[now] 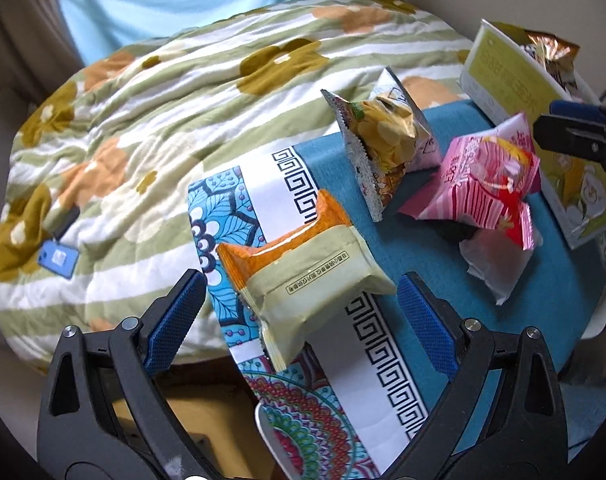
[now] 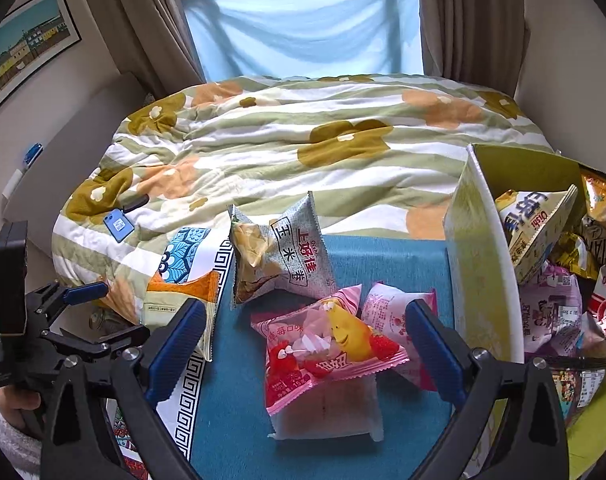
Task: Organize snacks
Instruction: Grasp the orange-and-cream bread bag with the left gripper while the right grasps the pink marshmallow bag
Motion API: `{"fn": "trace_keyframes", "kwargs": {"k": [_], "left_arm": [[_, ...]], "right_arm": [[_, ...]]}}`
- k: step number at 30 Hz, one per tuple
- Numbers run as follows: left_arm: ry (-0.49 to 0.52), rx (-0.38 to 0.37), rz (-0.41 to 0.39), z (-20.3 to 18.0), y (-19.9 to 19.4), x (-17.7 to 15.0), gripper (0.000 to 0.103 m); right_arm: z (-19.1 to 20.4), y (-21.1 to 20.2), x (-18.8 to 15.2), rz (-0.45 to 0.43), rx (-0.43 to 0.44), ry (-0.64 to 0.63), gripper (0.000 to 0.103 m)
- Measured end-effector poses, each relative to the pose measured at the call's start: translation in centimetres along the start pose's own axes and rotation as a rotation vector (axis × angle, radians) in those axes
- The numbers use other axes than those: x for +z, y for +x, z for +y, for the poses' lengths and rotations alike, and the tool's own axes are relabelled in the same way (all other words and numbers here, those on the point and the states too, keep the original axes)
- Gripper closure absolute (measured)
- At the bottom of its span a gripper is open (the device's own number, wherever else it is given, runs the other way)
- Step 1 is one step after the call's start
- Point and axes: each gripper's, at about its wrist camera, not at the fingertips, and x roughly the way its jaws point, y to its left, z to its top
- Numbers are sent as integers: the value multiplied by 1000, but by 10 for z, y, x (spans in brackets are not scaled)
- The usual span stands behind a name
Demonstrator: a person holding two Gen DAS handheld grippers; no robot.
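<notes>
My left gripper is open around an orange and pale green snack pack, which lies between its blue pads at the table's left edge; it also shows in the right wrist view. My right gripper is open over a pink strawberry snack bag that rests on a white packet. A grey corn-roll bag stands behind. A second pink packet lies to its right. The yellow-green box at right holds several snack bags.
The table carries a teal cloth with a patterned border. Behind it is a bed with a floral quilt and a blue phone. Curtains and a window are at the back.
</notes>
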Motion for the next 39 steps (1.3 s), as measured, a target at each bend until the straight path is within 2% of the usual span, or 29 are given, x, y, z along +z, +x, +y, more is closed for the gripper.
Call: {"fn": "trace_keyframes", "kwargs": {"k": [4,7,13,15,19,21,25,33,39], "left_arm": [[182,-4,5,-8,16,4,7],[281,-33,19,-10,29,7,7],[378,-82,52,-9,46,7,7],[390,-92,66,-8,52,7,16],[397,-114,99,-8,65,4,24],[401,-126,103,-9,68,2,32],[393,-126,98,-9,68,3,33],[260,-118,112,-1,65,2,36],[165,-110,117,3,62,-1,37]], "right_arm": [[5,16,-3,31,-27,-8,4],[6,31,-5,59,-37,-29,4],[10,56,-9,130,-82,-127,4],[11,63,-12,152,-100,-163,4],[14,77,-16,187,-114,-212,4],[15,83,-17,200,-119,-231,4],[17,92,-20,225,-127,-259,4],[15,103,-20,252,-127,-251,4],[15,109,-18,268,-124,-228,13]]}}
